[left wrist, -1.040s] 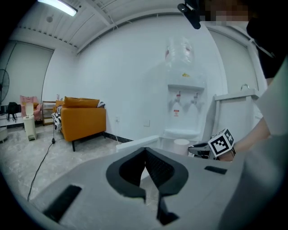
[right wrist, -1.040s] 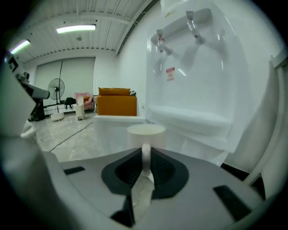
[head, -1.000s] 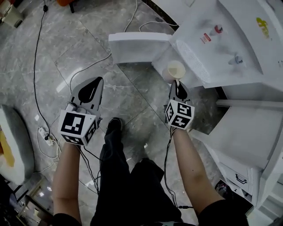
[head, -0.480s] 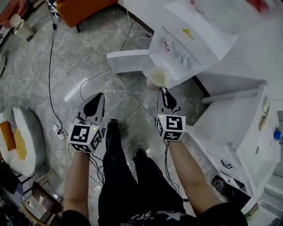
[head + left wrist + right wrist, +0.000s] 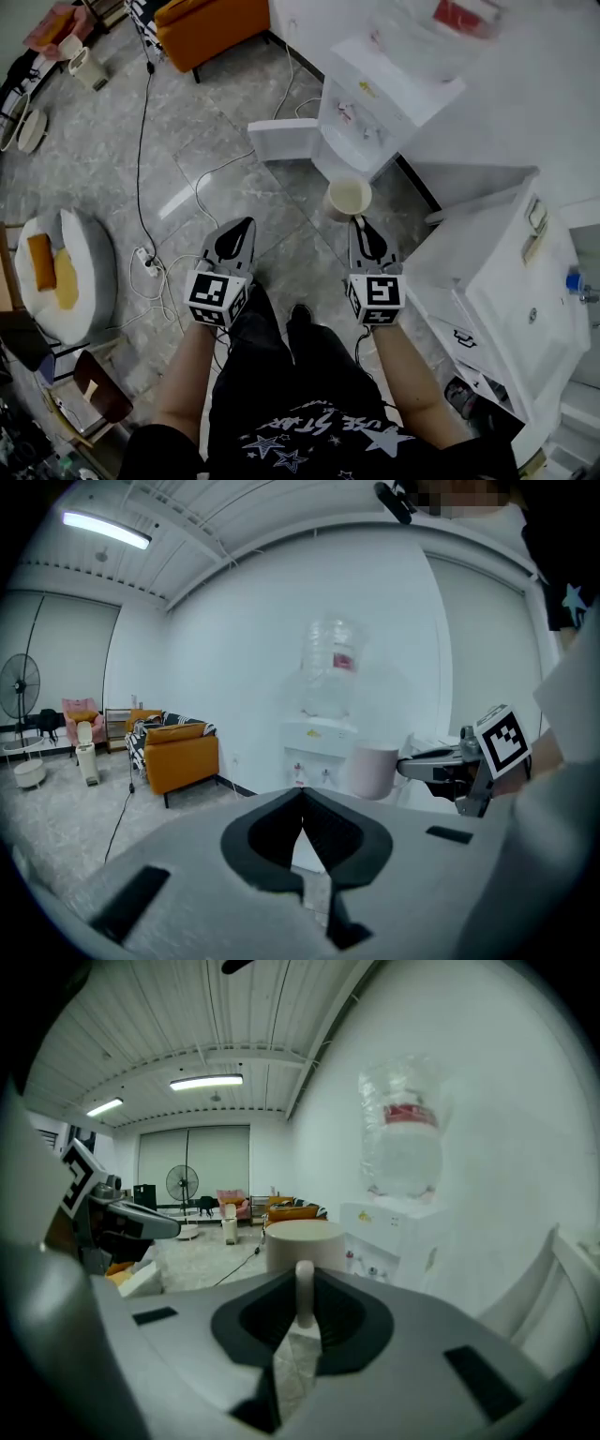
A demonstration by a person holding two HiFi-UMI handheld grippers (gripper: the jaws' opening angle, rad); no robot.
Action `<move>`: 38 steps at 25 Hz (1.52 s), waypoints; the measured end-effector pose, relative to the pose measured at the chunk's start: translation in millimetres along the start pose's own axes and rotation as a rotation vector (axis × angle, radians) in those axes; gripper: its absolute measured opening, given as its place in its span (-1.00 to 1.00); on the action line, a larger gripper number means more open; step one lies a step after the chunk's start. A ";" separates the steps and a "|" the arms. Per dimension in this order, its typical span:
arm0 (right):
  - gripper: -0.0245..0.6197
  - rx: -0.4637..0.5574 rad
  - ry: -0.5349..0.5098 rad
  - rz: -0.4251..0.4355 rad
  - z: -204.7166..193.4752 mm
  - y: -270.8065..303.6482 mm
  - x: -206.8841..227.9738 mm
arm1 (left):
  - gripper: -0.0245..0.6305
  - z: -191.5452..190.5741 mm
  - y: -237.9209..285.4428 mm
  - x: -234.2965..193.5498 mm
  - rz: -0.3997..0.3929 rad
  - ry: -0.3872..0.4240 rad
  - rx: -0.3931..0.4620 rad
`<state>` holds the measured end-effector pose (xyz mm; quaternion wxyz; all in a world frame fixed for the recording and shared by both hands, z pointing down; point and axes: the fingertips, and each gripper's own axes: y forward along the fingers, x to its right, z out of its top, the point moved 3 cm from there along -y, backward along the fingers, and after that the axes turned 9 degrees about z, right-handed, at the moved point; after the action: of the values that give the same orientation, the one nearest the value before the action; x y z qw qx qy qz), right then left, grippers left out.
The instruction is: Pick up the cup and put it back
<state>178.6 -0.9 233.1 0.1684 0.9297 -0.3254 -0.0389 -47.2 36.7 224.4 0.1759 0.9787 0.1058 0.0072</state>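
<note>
A cream cup [image 5: 349,198] hangs in the air, held by its handle [image 5: 304,1296]. My right gripper [image 5: 357,223] is shut on that handle, and the cup's body [image 5: 305,1241] stands upright just past the jaws. In the left gripper view the cup [image 5: 373,769] shows at the tip of the right gripper [image 5: 405,764]. Level with it and to its left, my left gripper [image 5: 245,225] is shut with nothing in it, its fingertips [image 5: 302,795] touching. A white water dispenser [image 5: 375,103] stands ahead beyond the cup.
The dispenser's open lower door [image 5: 286,139] juts out over the floor. A white cabinet with drawers [image 5: 497,272] is at the right. On the stone floor lie cables [image 5: 142,141] and a power strip [image 5: 148,264]; a round cushion [image 5: 61,272] sits left, an orange sofa [image 5: 211,23] far back.
Both grippers have risen with the cup still in the right one. The floor and the dispenser now look farther below and smaller in the head view.
</note>
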 end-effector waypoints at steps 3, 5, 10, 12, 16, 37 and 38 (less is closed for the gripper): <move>-0.79 0.005 -0.015 -0.009 7.1 -19.8 -0.1 | -0.90 8.9 -13.5 3.3 0.014 -0.010 0.012; -0.79 0.007 -0.024 -0.020 11.1 -27.5 -0.9 | -0.90 15.5 -22.0 0.6 0.034 -0.026 0.024; -0.79 0.008 -0.030 -0.032 15.2 -36.7 -5.9 | -0.90 19.5 -40.5 -7.3 0.074 -0.076 0.039; -0.79 0.001 -0.029 -0.033 11.1 -32.7 -8.1 | -0.90 16.1 -40.3 -11.3 0.077 -0.083 0.037; -0.79 -0.026 -0.033 -0.035 -3.2 -14.7 -13.7 | -0.89 7.6 -26.8 -19.3 0.069 -0.075 0.025; -0.79 -0.081 0.015 -0.193 -247.9 251.8 50.6 | -0.89 -200.5 218.9 -151.5 -0.038 0.016 0.024; -0.79 -0.083 0.014 -0.204 -266.6 265.5 59.0 | -0.90 -216.3 234.2 -159.2 -0.037 0.017 0.028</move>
<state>116.2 -154.8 575.7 0.2042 0.9504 -0.2260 -0.0629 -166.0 -137.0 511.9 0.1614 0.9788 0.1255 0.0108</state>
